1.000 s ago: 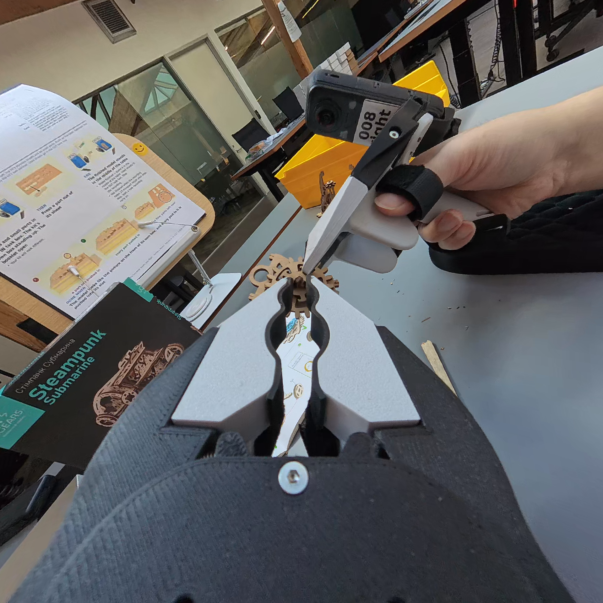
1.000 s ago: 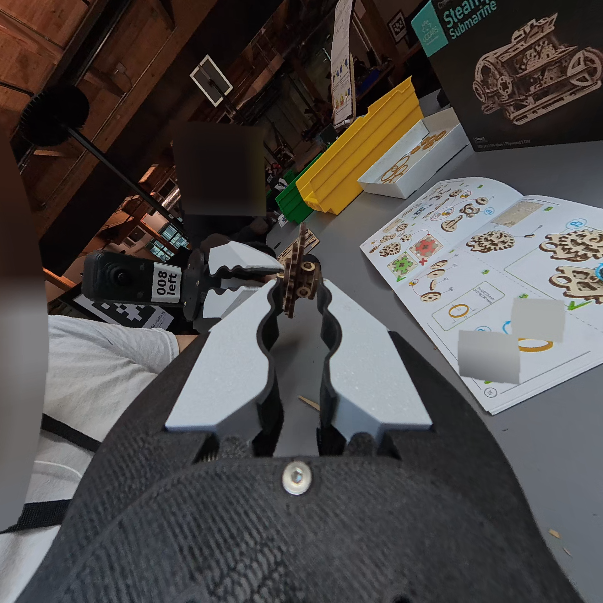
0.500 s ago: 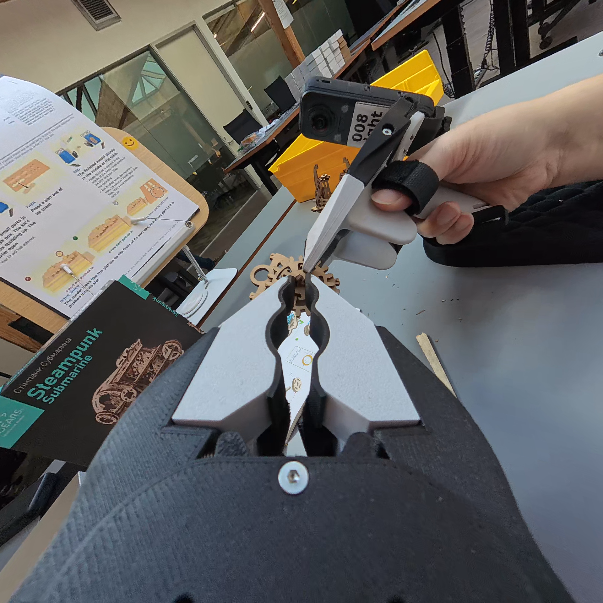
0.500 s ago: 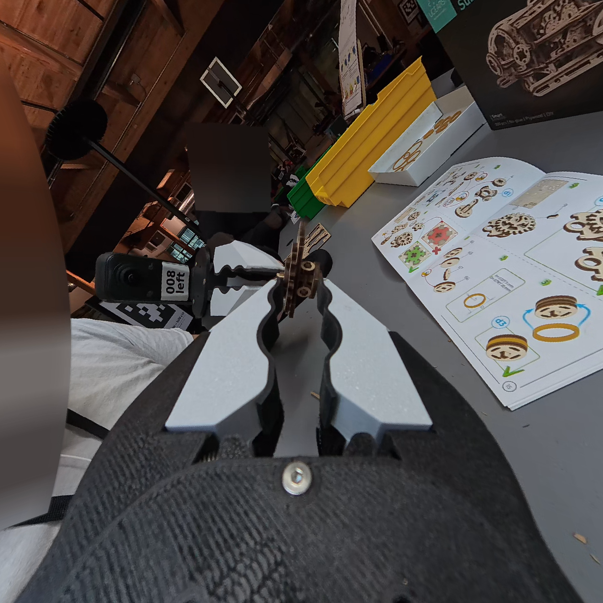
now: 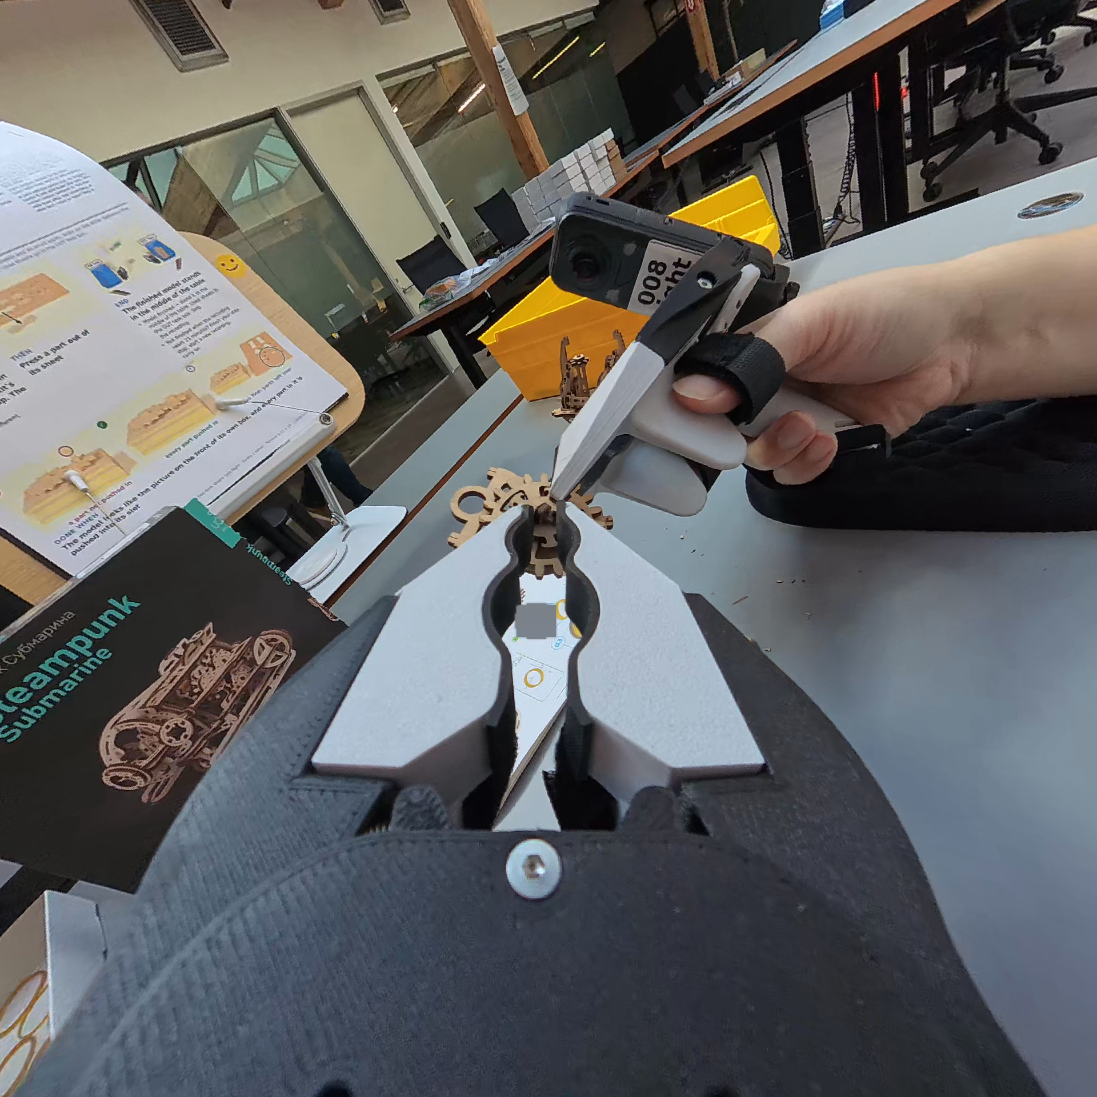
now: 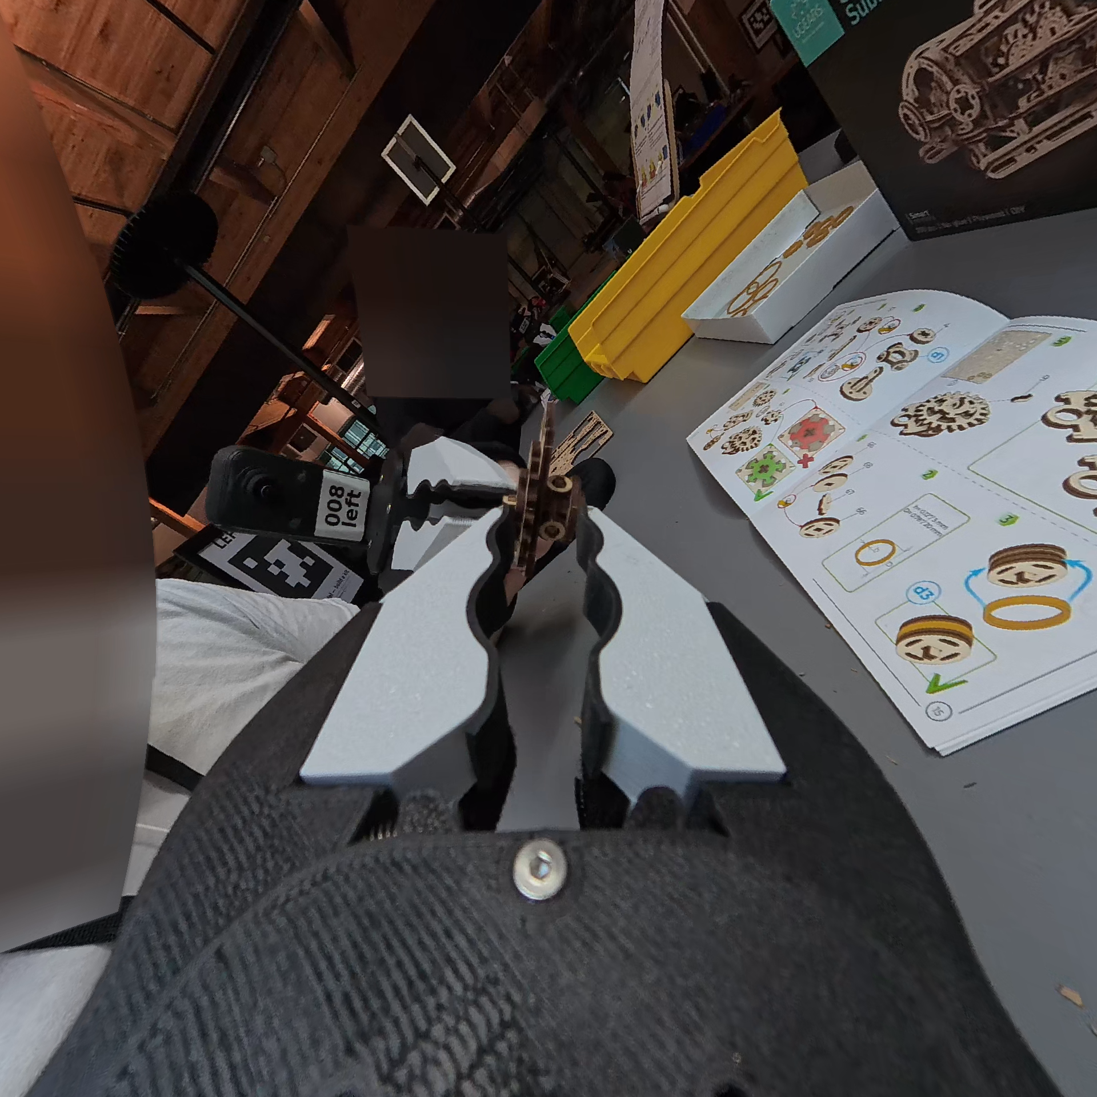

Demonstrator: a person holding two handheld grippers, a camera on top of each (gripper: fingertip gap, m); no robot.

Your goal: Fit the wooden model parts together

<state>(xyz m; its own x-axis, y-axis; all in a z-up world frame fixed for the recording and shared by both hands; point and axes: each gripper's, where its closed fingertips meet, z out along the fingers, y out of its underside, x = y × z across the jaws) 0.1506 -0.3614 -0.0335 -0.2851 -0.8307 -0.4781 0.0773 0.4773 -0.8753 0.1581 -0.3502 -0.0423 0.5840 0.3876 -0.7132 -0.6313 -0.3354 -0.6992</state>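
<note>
A small wooden gear assembly [image 5: 543, 543] is held above the grey table between both grippers. My left gripper [image 5: 543, 525] is shut on it from the near side. My right gripper [image 5: 558, 492] comes down from the upper right, and its tip meets the same assembly. In the right wrist view my right gripper [image 6: 540, 522] is shut on the assembly's hub [image 6: 549, 504], with a toothed disc standing upright on the left side. The left gripper [image 6: 504, 490] reaches in from the left and touches the disc. A larger flat wooden gear part [image 5: 481, 504] lies on the table behind.
An open instruction booklet [image 6: 890, 504] lies to the right. A black kit box [image 5: 119, 682], a white tray of parts [image 6: 771, 297], yellow bins [image 6: 682, 285] and an instruction sheet on a stand [image 5: 119, 386] stand around. A black padded rest [image 5: 950, 475] lies under the hand. The tips of both grippers are at nearly the same place.
Both grippers keep their hold on the gear assembly. The pair has shifted slightly over the table, and the right wrist view has swung a little toward the booklet.
</note>
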